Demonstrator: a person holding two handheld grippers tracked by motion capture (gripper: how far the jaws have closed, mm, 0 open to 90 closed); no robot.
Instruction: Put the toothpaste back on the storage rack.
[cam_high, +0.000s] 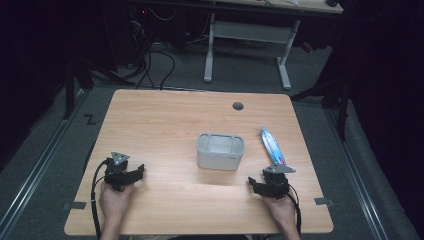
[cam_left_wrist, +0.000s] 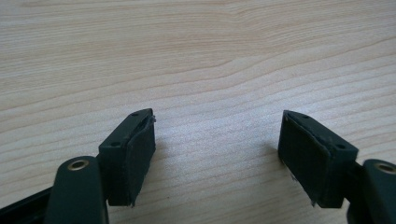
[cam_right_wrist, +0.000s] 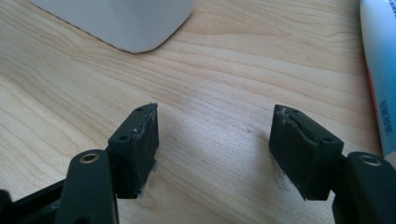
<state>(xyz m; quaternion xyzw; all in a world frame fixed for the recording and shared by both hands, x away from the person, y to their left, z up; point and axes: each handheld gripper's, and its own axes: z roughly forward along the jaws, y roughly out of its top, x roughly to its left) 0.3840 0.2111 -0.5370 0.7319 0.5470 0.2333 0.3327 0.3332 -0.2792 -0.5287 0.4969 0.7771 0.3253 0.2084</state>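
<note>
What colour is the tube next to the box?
The tube is mostly blue and white, with a red strip along one edge; the right gripper view shows it best.

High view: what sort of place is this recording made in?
Probably a lab or workshop set up for recording, not a home. A bare wooden table stands on grey carpet, loose cables trail across the floor behind it, and a white-legged workbench stands at the back, with dark surroundings all round.
</note>
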